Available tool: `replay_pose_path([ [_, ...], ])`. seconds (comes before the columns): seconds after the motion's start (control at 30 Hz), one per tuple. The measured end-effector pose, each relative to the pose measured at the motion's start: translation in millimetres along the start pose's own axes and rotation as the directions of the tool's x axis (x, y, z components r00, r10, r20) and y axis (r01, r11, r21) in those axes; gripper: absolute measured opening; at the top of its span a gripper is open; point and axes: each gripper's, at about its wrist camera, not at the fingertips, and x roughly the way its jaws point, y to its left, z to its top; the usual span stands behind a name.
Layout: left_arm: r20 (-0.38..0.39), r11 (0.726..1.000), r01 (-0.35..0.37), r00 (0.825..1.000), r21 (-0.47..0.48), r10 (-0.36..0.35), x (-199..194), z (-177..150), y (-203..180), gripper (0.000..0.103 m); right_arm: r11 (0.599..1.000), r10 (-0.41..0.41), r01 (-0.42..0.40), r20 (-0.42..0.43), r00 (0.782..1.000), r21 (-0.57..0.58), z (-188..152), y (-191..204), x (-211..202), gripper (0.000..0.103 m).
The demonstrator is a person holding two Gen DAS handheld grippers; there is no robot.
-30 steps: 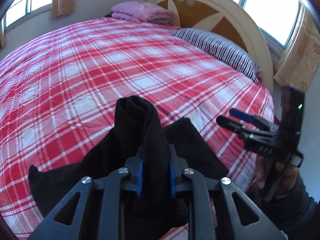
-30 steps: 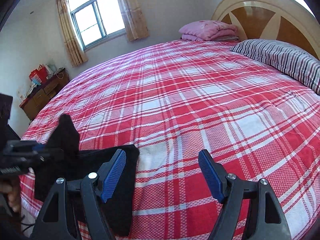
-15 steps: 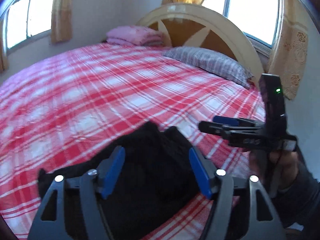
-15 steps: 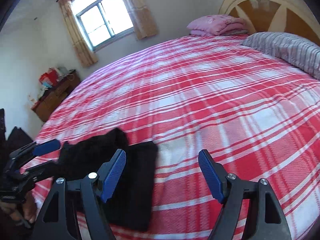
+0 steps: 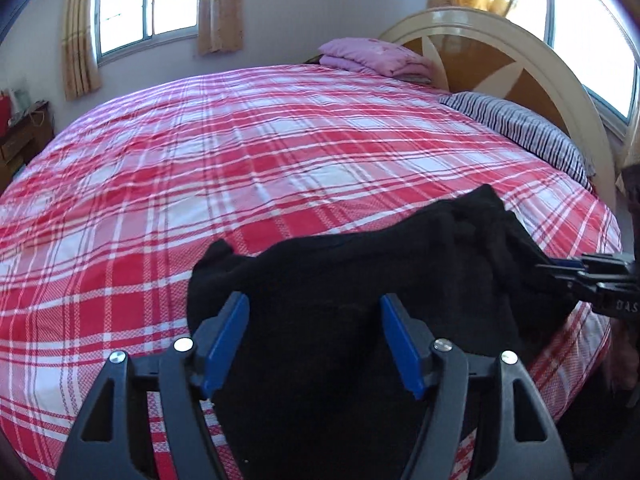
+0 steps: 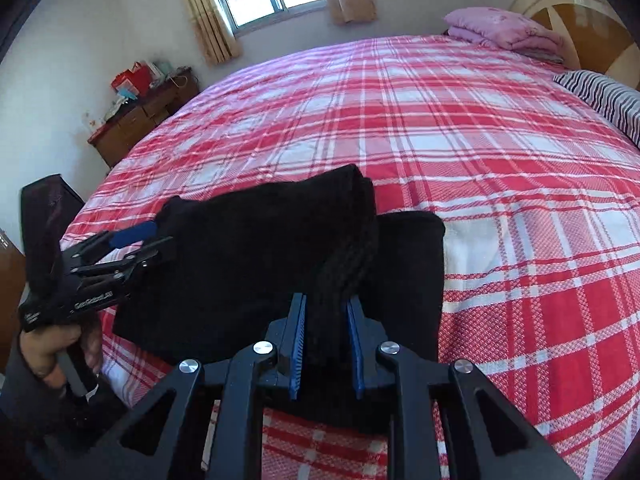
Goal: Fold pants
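Right wrist view, nearest the lens: the right gripper [image 6: 326,322] points toward 12 o'clock, its blue pads [image 6: 298,344] closing on a raised ridge of the black pants [image 6: 248,256], which stands between them and is pinched there. The rest of the garment spreads from the pads toward 10 and 1 o'clock, flat on the red plaid bedspread [image 6: 500,152]. At 9 o'clock the left gripper [image 6: 132,242], held in a hand [image 6: 52,354], reaches the garment's left edge with its fingers spread. Left wrist view: the left gripper [image 5: 314,338] has its pads [image 5: 224,338] well apart, with the pants [image 5: 360,280] lying beneath and beyond them, unclamped; the right gripper [image 5: 560,270] enters at 3 o'clock at the fabric's far right edge. Farther off: a striped pillow [image 5: 516,128] at 2 o'clock, a folded pink blanket [image 5: 372,56] at 12 o'clock before the arched headboard [image 5: 492,52], and a wooden dresser [image 6: 140,116] at 10 o'clock in the right wrist view.
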Motion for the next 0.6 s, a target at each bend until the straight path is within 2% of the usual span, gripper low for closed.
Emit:
replay_pose_path([
  [0.2,0.013,1.000,0.012,1.000,-0.002,-0.011,-5,0,-3,0.074,1.000,0.009,-0.010,0.078,0.997,0.007,-6,-5,-28,0.016],
  [0.33,0.010,1.000,0.015,1.000,0.013,-0.015,1,-3,-7,0.079,0.997,-0.033,0.032,0.015,0.999,0.065,-17,-24,-22,0.016],
  [0.43,0.002,0.999,0.000,1.000,0.047,0.000,7,-7,-14,0.080,0.995,-0.008,0.009,-0.005,1.000,0.097,-23,-36,-16,0.017],
  [0.5,0.007,0.998,-0.011,1.000,0.067,0.011,9,-8,-16,0.088,0.995,-0.006,0.006,-0.004,1.000,0.104,-22,-37,-17,0.017],
  [0.57,0.013,0.997,-0.019,1.000,0.077,0.018,10,-10,-18,0.092,0.993,0.002,-0.001,-0.009,1.000,0.118,-21,-40,-15,0.017],
  [0.6,0.013,0.997,-0.019,1.000,0.080,0.018,10,-10,-19,0.093,0.992,0.004,-0.003,-0.011,1.000,0.123,-21,-40,-16,0.021],
])
